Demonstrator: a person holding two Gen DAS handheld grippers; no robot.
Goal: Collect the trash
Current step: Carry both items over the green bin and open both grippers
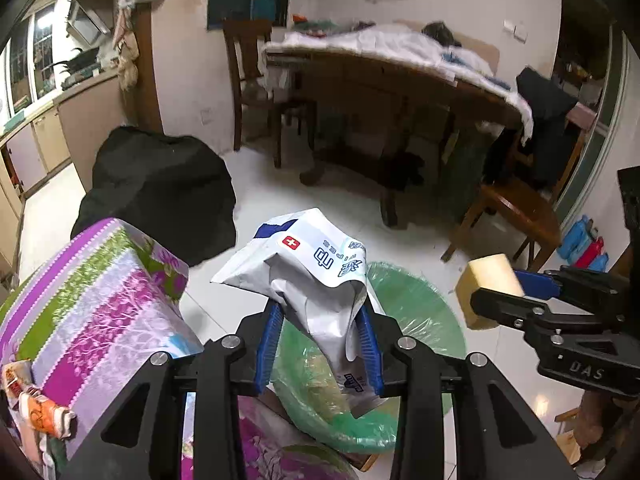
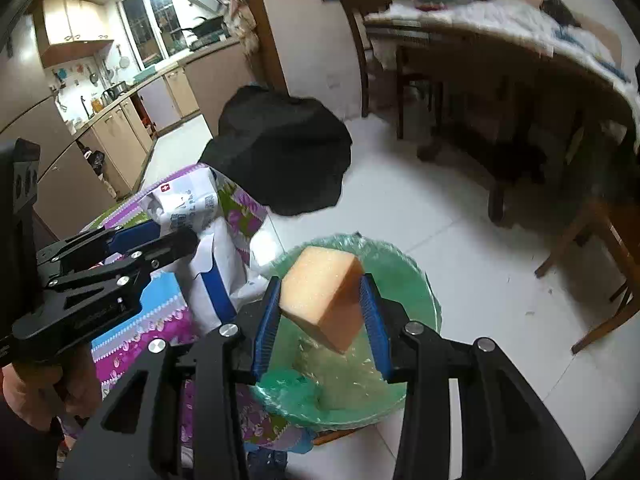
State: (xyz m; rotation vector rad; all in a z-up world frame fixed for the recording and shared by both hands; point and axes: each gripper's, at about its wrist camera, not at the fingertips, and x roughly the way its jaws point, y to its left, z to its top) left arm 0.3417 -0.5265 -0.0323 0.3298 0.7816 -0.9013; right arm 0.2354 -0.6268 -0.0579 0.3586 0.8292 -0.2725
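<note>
Hovering over the bin (image 2: 416, 280), both grippers carry trash, so the pickup looks done and only the drop seems left. That bin, lined with a green bag, stands on the white floor (image 2: 460, 208) just beside the edge of a table under a floral cloth (image 1: 100, 300); a black cloth (image 1: 160, 188) lies at the table's far edge. Some pale matter shows inside the liner, though what it is I cannot tell. The wrapper (image 1: 316, 264), a crumpled white and blue packet, is pinched between the blue pads of the left gripper (image 1: 320, 332), its lower end hanging toward the near rim of the bin while most of it sits above the table edge. The sponge (image 2: 320, 296), a yellow block, is clamped at a tilt in the right gripper (image 2: 324, 316), directly above the bin's opening. Both tools point forward and down, the left one coming in from the table side, the right one more squarely over the bin, and they sit near each other without touching. Releasing should finish this pair: the sponge looks set to fall inside, while the wrapper may need moving further over the rim first.
</note>
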